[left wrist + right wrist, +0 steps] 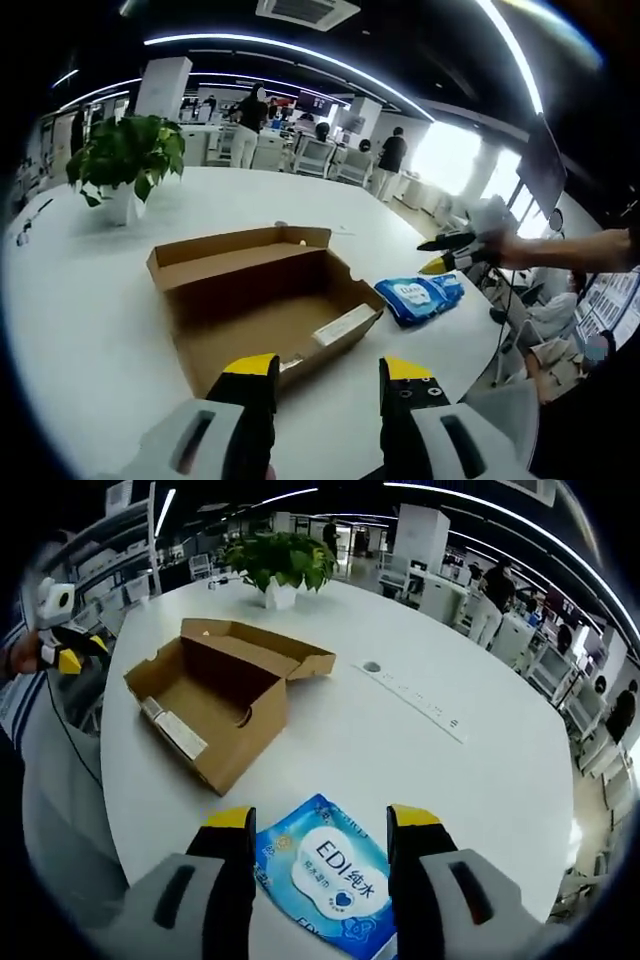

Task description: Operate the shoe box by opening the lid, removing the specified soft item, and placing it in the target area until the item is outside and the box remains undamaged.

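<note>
An open brown cardboard shoe box (262, 300) lies on the white table (80, 300) with its lid folded back and nothing soft inside it. A blue pack of wet wipes (420, 297) rests flat on the table to the box's right. My left gripper (328, 372) hovers open above the box's near edge. In the right gripper view the box (215, 705) sits further back, and my right gripper (322, 822) stands open just above the blue pack (330, 880), apart from it. The right gripper (440, 254) also enters the left gripper view from the right.
A potted green plant (125, 160) stands at the back of the table, also seen as the plant (280, 565) beyond the box. A power strip (415, 700) runs across the table. Chairs and standing people fill the office behind.
</note>
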